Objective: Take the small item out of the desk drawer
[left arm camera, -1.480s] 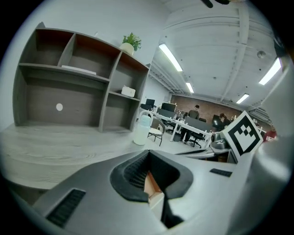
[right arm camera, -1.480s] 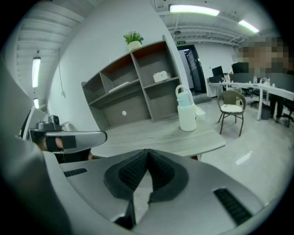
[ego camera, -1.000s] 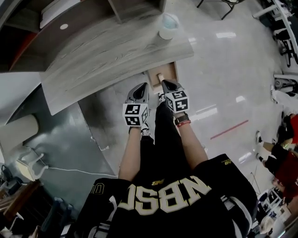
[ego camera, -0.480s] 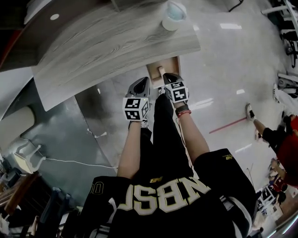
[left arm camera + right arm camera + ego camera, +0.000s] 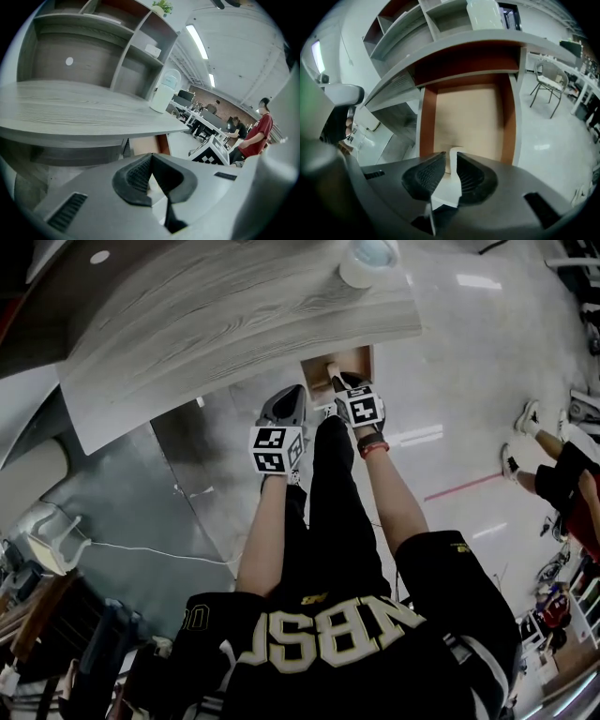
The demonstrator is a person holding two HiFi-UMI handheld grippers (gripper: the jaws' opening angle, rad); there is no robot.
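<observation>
Wooden, 1 drawer (image 5: pixel 464 112); 1 white item (image 5: pixel 447 190) between opening jaws of right gripper (image 5: pixel 451 158); left gripper (image 5: pixel 151 157) clenched empty.

Both bare forearms reach forward, side by side. The left gripper (image 5: pixel 294 396) holds its jaws pressed together, nothing between them. The right gripper (image 5: pixel 337 381) is opening its jaws, a small white item (image 5: pixel 448 189) between them.

container (image 5: pixel 367 261) on desk (image 5: pixel 234 315), drawer (image 5: pixel 356 362) below
</observation>
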